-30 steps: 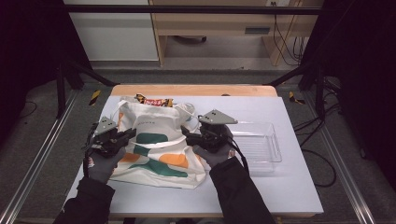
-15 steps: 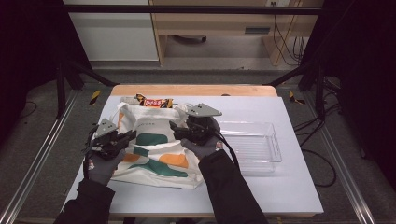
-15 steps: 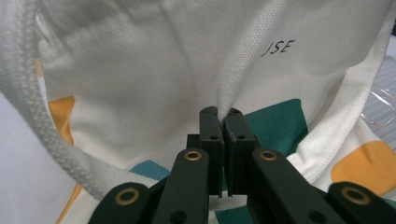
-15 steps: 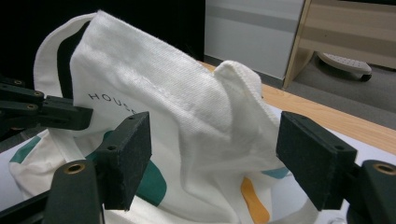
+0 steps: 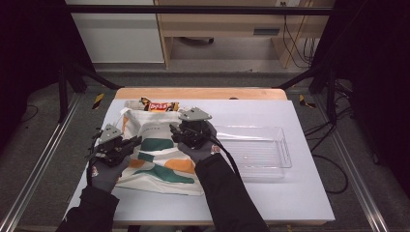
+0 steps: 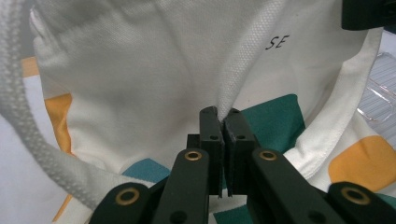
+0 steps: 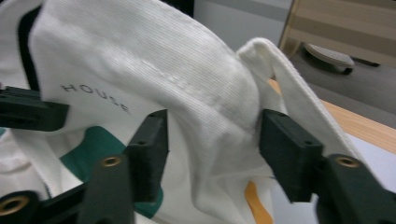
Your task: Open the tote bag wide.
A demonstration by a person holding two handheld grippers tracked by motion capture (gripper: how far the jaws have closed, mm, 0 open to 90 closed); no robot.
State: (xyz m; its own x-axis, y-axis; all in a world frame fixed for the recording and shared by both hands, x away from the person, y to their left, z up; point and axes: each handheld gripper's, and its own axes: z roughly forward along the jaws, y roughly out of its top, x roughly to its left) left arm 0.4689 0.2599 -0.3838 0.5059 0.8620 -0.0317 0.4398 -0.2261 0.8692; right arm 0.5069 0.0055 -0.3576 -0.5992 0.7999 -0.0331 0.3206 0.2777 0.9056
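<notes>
Your left gripper [image 6: 223,123] is clenched on a fold of the canvas tote bag [image 5: 159,152], which lies on the white table [image 5: 300,193] beside the clear ribbed plastic tray [image 5: 256,152]. Your right gripper [image 7: 212,140] has just been closing, its blocky jaws apart around a bunched ridge of woven cream cloth.
</notes>
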